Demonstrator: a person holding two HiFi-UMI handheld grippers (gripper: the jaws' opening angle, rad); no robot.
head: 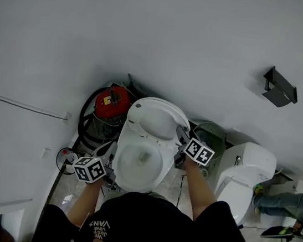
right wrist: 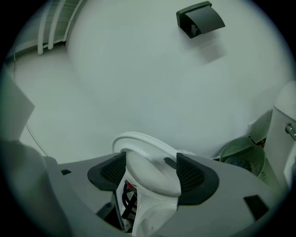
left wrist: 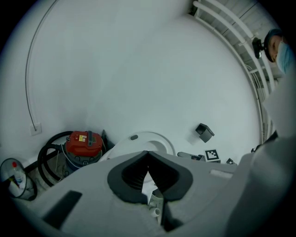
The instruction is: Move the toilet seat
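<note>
Right gripper (right wrist: 149, 172) clasping toilet seat (right wrist: 144, 144), left gripper (left wrist: 147, 178) closed, shirt (head: 143, 222) reads VANS

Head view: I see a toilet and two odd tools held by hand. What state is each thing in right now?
toilet seat: lifted off the bowl, tilted up toward the wall
toilet bowl: uncovered
right gripper: shut on the toilet seat's rim
left gripper: shut, holding nothing
red-topped canister: upright, black hose looped round it
</note>
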